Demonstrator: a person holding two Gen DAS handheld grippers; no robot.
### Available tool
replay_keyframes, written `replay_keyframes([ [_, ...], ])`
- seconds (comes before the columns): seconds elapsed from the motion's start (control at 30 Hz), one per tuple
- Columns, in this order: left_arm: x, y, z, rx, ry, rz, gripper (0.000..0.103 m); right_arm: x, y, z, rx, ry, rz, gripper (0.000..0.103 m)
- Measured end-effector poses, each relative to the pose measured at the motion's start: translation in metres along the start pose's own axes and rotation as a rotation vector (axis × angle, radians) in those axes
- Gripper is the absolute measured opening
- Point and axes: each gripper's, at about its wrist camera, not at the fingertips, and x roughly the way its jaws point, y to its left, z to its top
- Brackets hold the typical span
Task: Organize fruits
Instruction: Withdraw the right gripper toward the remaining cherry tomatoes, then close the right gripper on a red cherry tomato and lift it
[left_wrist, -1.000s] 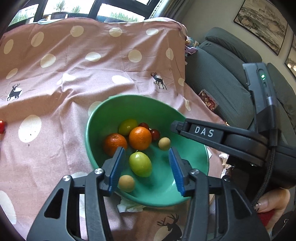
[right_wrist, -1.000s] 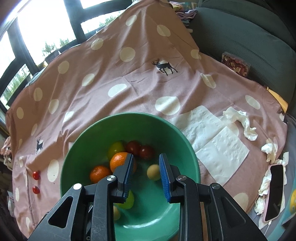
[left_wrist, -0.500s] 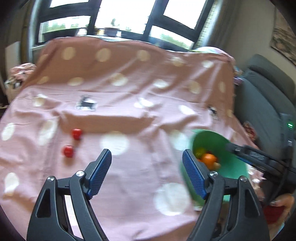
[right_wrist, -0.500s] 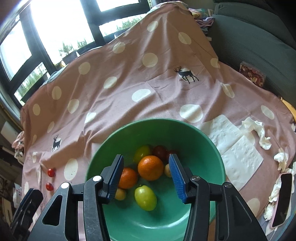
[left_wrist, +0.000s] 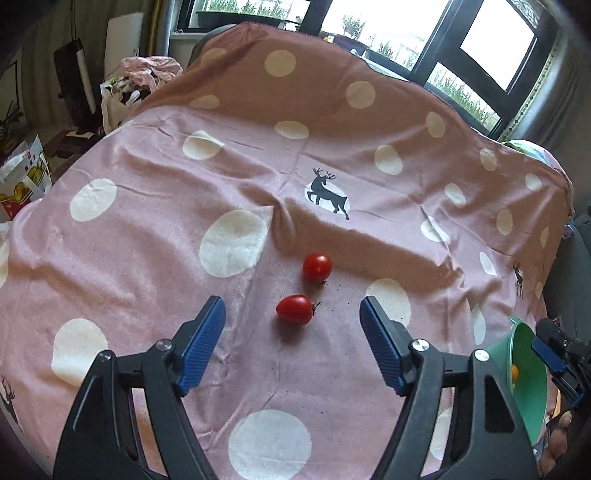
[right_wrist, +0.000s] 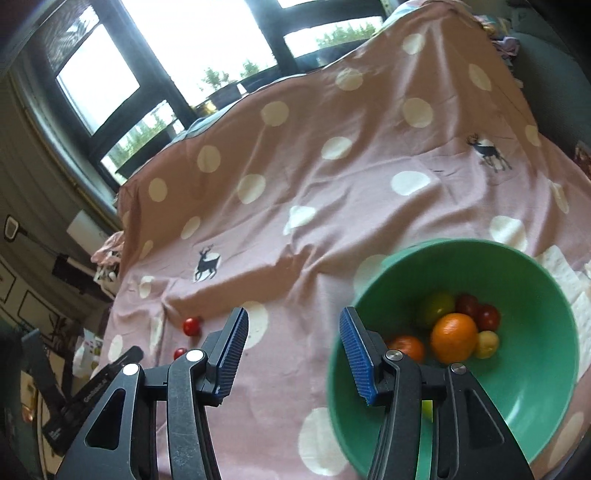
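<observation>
1. Change since the earlier frames: left gripper (left_wrist: 291, 325) has swung off the green bowl (right_wrist: 517, 402) to the left part of the cloth (left_wrist: 147, 236); right gripper (right_wrist: 291, 350) has shifted left, so the bowl now sits right of its jaws.
2. Left gripper: jaws spread wide, holding nothing, apart from the fruit. Near cherry tomato (left_wrist: 294, 309) lies on the cloth between and just ahead of the pads; far cherry tomato (left_wrist: 317, 267) just beyond it, apart.
3. Handling (judgement): tomatoes light, smooth, thin-skinned, prone to roll or burst. Grip the near one across its short width, gently.
4. Right gripper: jaws spread, empty, its right finger over the bowl's left rim.
5. Bowl holds two oranges, green and red fruit.
</observation>
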Motion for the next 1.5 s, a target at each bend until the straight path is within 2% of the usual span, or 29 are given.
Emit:
replay_keyframes([
  [0.17, 0.020, -0.007, 0.000, 0.024, 0.031, 0.012, 0.060, 0.048, 0.049, 0.008, -0.079, 0.116, 0.121, 0.054],
  [0.3, 0.042, -0.006, -0.001, 0.022, 0.098, 0.023, 0.053, 0.089, 0.076, 0.011, -0.085, 0.212, 0.232, 0.054],
  [0.37, 0.050, -0.004, -0.002, 0.019, 0.120, 0.041, 0.052, 0.112, 0.091, 0.008, -0.113, 0.244, 0.212, 0.054],
  [0.4, 0.051, -0.003, -0.001, 0.025, 0.119, 0.045, 0.047, 0.123, 0.098, 0.004, -0.138, 0.254, 0.198, 0.054],
  [0.47, 0.051, -0.001, 0.002, 0.020, 0.113, 0.060, 0.047, 0.146, 0.110, -0.001, -0.170, 0.292, 0.191, 0.051],
  [0.53, 0.053, 0.000, 0.004, 0.020, 0.110, 0.041, 0.047, 0.167, 0.116, -0.003, -0.172, 0.336, 0.178, 0.048],
  [0.67, 0.062, -0.004, 0.001, 0.046, 0.165, 0.020, 0.044, 0.194, 0.122, -0.008, -0.142, 0.405, 0.183, 0.048],
  [0.77, 0.072, 0.001, 0.000, 0.032, 0.184, 0.047, 0.039, 0.204, 0.128, -0.014, -0.176, 0.418, 0.162, 0.042],
  [0.93, 0.073, 0.003, -0.001, 0.023, 0.167, 0.052, 0.031, 0.214, 0.129, -0.019, -0.176, 0.454, 0.200, 0.035],
  [1.1, 0.073, 0.002, -0.001, 0.035, 0.157, 0.053, 0.031, 0.215, 0.125, -0.019, -0.166, 0.434, 0.200, 0.030],
  [1.2, 0.068, 0.004, 0.000, 0.004, 0.160, 0.034, 0.031, 0.211, 0.124, -0.020, -0.160, 0.426, 0.194, 0.030],
  [1.33, 0.041, -0.004, 0.004, 0.007, 0.086, -0.014, 0.031, 0.193, 0.124, -0.015, -0.165, 0.380, 0.199, 0.030],
  [1.5, 0.004, -0.022, 0.001, 0.057, 0.000, -0.066, 0.031, 0.150, 0.119, -0.002, -0.145, 0.288, 0.200, 0.030],
])
